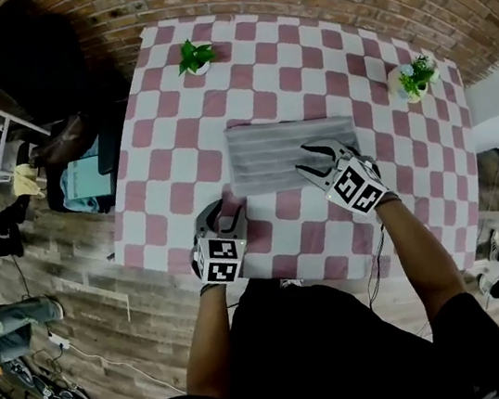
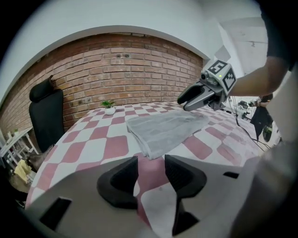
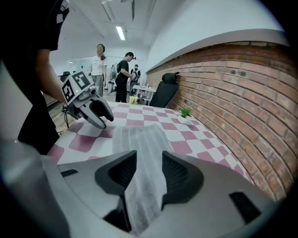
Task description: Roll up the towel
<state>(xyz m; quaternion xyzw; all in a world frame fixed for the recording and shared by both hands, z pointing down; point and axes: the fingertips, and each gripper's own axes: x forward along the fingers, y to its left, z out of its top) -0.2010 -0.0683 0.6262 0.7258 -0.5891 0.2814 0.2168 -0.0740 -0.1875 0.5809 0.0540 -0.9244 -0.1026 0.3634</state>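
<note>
Grey and faintly striped, the towel point(image 1: 291, 152) lies flat and unrolled near the middle of the table point(image 1: 174, 140). It is spread as a wide rectangle on the pink-and-white checked cloth. Two small potted plants point(image 1: 196, 57) stand well apart from it, toward the far corners.

The left claw point(image 1: 223, 209) sits low over the cloth just short of the towel's near left corner. Its jaws stand apart, and only checked cloth shows between them in the left gripper view. The right claw point(image 1: 304, 157) is over the near right corner, also with its jaws parted. In the right gripper view the towel runs through the gap between the pads, but they do not appear to pinch it.

As I read it, the rolling has not begun and this is the set-up for taking hold of the near edge, one claw at each corner. The left claw would need to come forward until the corner sits between its pads, and then both claws would close on the fabric. After that, the edge should be lifted slightly and turned over away from the person, with both sides kept level. If one side leads the other, the roll is likely to come out skewed or loose.
</note>
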